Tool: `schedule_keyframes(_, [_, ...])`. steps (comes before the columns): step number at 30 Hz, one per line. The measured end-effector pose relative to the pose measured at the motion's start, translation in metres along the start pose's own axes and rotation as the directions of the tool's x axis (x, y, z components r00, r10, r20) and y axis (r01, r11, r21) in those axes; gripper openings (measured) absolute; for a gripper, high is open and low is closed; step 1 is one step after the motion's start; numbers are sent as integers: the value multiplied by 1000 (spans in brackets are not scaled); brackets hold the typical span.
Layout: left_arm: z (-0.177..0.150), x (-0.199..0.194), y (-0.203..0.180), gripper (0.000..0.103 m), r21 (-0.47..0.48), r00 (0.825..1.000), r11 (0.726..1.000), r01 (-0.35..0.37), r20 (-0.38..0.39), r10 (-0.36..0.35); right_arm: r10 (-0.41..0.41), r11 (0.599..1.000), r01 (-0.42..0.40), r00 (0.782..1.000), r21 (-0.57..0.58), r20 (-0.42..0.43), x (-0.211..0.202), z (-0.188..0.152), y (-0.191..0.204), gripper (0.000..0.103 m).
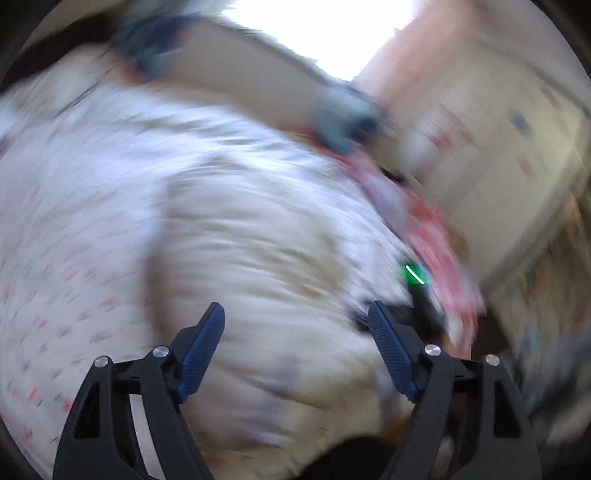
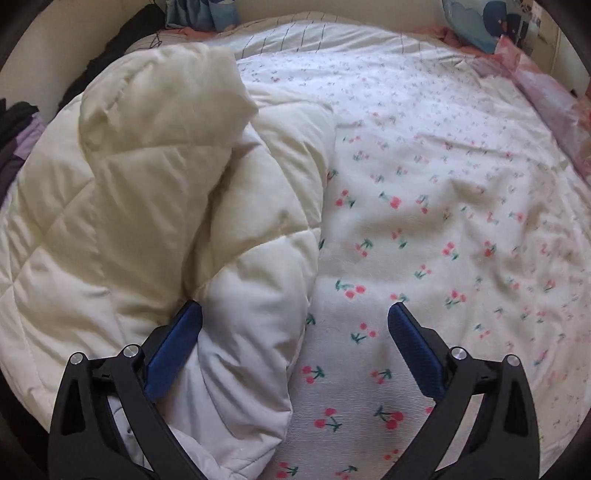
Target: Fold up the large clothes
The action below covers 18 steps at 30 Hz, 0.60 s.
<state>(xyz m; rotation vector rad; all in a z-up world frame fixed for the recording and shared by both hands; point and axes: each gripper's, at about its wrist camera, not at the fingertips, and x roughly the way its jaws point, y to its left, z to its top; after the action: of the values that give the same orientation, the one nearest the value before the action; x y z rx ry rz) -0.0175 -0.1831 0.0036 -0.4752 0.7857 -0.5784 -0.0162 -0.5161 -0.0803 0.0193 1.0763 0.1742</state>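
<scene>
A cream quilted padded coat (image 2: 155,206) lies bunched on the bed's left half in the right wrist view, one thick fold reaching down between my fingers. My right gripper (image 2: 295,314) is open, its left pad touching that fold and its right pad over the cherry-print sheet (image 2: 443,229). The left wrist view is heavily motion-blurred; the same cream coat (image 1: 258,240) fills its middle. My left gripper (image 1: 295,314) is open just above the coat, holding nothing.
Blue-patterned pillows (image 2: 480,22) sit at the bed's far edge and a pink cover (image 2: 554,99) runs along the right side. Dark clothes (image 2: 14,133) pile at the left. A cardboard box (image 1: 498,155) and a green light (image 1: 413,275) show blurred at right.
</scene>
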Motion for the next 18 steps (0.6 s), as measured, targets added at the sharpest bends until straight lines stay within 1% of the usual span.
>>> schedule_keyframes(2, [8,7,32,77,-112,1000,994,-9,-11,8,1,1000,-1,1000,13,23,-8,-2,-4,96])
schedule_keyframes(3, [9,15,47,77,-161,999,987,-21,-27,16,1,1000,-2,999,25,46,-13,0,-7,96])
schedule_keyframes(4, [10,23,58,77,-188,998,982,-19,-55,9,14,999,-18,997,46,75,-23,1,-10,96])
schedule_keyframes(5, [6,38,63,77,-205,996,978,-21,-88,3,54,996,-61,993,72,101,-32,2,-14,96])
schedule_keyframes(6, [2,45,66,77,-213,994,977,-16,-105,-7,119,986,-132,986,101,120,-39,8,-20,96])
schedule_keyframes(7, [0,54,67,77,-226,993,974,16,-111,-42,223,960,-242,965,143,137,-44,11,-25,96])
schedule_keyframes(8, [-2,58,68,83,-239,991,970,37,-117,-67,310,927,-332,940,174,141,-45,14,-30,96])
schedule_keyframes(9, [-2,65,66,85,-240,990,970,40,-125,-72,362,904,-383,922,192,136,-42,18,-31,96])
schedule_keyframes(11, [1,75,60,87,-200,988,980,19,-144,-49,399,890,-410,912,200,93,-29,23,-28,96])
schedule_keyframes(13, [3,72,43,87,-119,987,993,-21,-161,1,431,882,-427,902,199,26,-5,23,-18,96])
schedule_keyframes(14, [5,71,34,87,-76,986,997,-32,-165,19,458,866,-450,889,218,14,6,22,-13,97])
schedule_keyframes(15, [6,68,23,87,-16,986,999,-49,-160,46,477,850,-469,879,238,29,14,20,-8,97])
schedule_keyframes(17, [11,61,10,87,64,988,996,-66,-138,74,476,848,-481,876,223,81,14,25,4,97])
schedule_keyframes(18, [16,53,5,87,97,990,992,-78,-111,89,481,844,-490,871,216,98,13,30,12,97])
